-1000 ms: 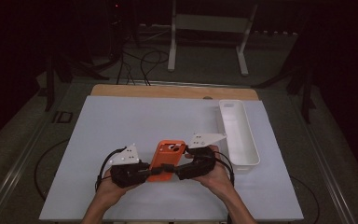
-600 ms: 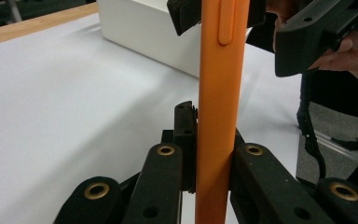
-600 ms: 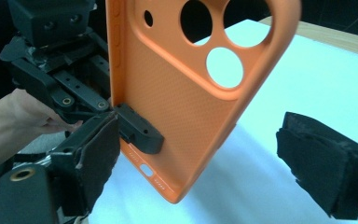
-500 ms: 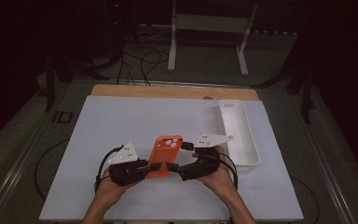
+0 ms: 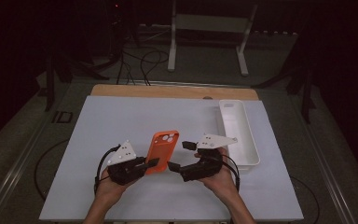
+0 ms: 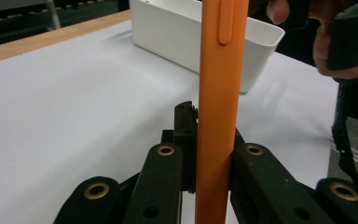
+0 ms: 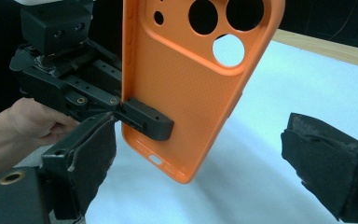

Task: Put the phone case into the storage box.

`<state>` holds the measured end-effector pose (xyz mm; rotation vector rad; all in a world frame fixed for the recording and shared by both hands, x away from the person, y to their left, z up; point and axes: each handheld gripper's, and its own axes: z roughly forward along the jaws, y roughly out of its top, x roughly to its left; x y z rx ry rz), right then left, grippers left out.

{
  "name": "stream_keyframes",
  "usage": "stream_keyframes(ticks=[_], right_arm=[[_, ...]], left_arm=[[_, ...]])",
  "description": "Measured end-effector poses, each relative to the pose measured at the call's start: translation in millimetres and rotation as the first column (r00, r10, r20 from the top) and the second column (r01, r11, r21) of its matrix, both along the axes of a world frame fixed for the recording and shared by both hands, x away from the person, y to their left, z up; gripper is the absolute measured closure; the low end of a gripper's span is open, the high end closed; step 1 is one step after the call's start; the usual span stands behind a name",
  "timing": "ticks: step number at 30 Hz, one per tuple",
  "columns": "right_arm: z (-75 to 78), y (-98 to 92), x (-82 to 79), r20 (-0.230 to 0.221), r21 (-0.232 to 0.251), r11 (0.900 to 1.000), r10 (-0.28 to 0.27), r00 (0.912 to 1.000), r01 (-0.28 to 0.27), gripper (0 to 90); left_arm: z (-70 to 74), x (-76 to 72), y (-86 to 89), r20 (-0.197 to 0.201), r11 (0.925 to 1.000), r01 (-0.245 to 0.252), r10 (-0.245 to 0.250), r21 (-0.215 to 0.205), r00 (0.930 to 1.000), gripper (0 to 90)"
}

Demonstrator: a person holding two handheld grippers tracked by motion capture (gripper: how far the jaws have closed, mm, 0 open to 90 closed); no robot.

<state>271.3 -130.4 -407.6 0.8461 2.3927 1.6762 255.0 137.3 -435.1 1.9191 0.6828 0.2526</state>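
Left hand-held gripper clamps orange phone case by its lower edge, upright above tabletop. Right hand-held gripper: jaws just opened wide, nothing between. Keep the left clamp steady; withdraw right without brushing the case.

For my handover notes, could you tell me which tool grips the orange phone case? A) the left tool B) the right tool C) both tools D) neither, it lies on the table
A: the left tool is clamped on the orange phone case, while the right tool stands open, its pads off the case.
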Motion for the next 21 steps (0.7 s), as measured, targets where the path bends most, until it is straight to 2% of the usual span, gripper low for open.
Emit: stream_keyframes(ticks=[9, 21], right_arm=[[2.5, -3.8, -0.7, -0.014, 0.036, 0.999, -0.009, 0.9999, 0.010, 9.9], [7.7, -5.9, -1.9, -0.009, 0.051, 0.998, -0.033, 0.9994, 0.034, 9.8]], left_arm=[[-0.5, -1.2, -1.8, 0.021, 0.9994, -0.032, 0.032, 0.009, 0.9993, 85.3], [-2.2, -2.7, -6.8, 0.040, 0.9971, -0.068, 0.066, 0.035, 0.9970, 85.3]])
